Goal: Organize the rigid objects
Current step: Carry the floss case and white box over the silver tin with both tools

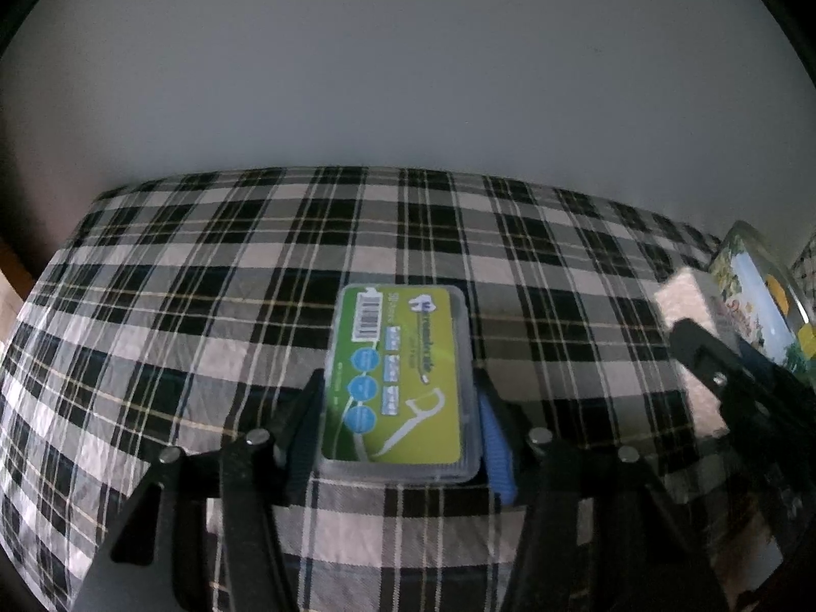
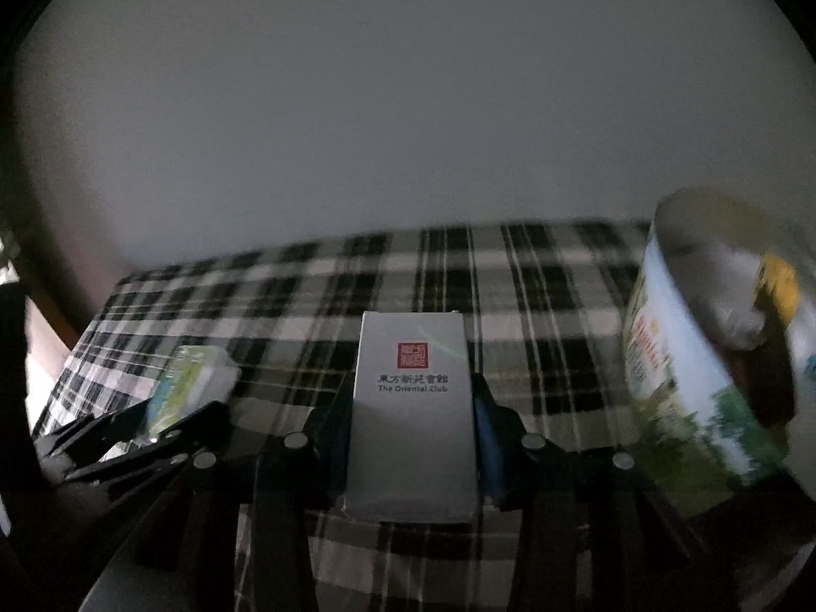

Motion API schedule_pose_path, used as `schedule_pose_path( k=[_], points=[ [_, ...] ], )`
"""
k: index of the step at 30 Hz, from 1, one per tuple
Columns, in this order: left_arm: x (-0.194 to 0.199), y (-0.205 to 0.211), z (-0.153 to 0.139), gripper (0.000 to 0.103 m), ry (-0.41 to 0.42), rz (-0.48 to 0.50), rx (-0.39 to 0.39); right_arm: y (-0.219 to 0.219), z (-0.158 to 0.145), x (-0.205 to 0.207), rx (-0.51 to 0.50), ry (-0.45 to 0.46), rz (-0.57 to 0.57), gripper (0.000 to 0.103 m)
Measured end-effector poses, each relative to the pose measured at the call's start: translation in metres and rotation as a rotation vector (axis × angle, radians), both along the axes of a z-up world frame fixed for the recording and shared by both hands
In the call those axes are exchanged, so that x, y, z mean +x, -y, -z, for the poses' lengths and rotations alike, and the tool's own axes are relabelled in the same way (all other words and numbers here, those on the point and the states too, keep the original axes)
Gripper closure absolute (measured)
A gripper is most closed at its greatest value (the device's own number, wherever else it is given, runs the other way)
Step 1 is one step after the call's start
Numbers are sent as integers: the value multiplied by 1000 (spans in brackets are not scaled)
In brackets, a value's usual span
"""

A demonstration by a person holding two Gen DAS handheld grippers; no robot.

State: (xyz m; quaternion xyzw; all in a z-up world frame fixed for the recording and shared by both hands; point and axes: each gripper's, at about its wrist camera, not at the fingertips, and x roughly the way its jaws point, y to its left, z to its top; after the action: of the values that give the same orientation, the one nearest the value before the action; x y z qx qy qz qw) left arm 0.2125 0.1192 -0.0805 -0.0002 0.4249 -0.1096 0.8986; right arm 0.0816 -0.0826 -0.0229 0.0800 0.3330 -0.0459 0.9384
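Both pairs of jaws are closed on a box. The left gripper [image 1: 400, 408] presses its pads on the two long sides of the floss pick case [image 1: 400, 380], a flat clear plastic case with a green label. The right gripper [image 2: 410, 423] holds the white carton [image 2: 413, 408] by its two side faces in the same manner.

Taking the open tin [image 2: 714, 352] as the landmark: the white carton is to the left of it, near but not touching, and the floss pick case is further left, well apart from the tin. All of this is over the checked cloth [image 1: 204, 306].

The case seems light and stiff, but its smooth plastic may slip, so a hold at the middle of the long sides is sensible. The carton is probably thin cardboard, light and somewhat easy to dent; the jaws should press near its edges, where the walls are stronger.

Counted: one floss pick case, one white carton, one tin, two grippers. Inside the tin something yellow and something pale are visible, but they are too blurred to count.
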Motion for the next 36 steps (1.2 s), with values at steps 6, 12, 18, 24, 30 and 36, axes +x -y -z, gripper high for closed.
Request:
schedule_pose_path(
  k=[6, 12, 18, 24, 30, 36],
  points=[
    [-10, 1, -8, 50, 71, -43, 26, -5, -15, -27, -76, 115, 0, 59],
    [-24, 7, -19, 50, 163, -77, 80, -10, -21, -48, -133, 184, 6, 59],
    [-37, 18, -26, 50, 229, -92, 100, -8, -27, -71, -186, 227, 4, 59],
    [-49, 21, -28, 50, 245, -91, 92, -3, -30, -86, -190, 235, 2, 59],
    [-63, 23, -31, 50, 258, -97, 83, -5, -27, -92, -198, 242, 5, 59],
    [-75, 27, -33, 50, 267, -98, 76, -6, -27, -98, -217, 258, 5, 59]
  ],
)
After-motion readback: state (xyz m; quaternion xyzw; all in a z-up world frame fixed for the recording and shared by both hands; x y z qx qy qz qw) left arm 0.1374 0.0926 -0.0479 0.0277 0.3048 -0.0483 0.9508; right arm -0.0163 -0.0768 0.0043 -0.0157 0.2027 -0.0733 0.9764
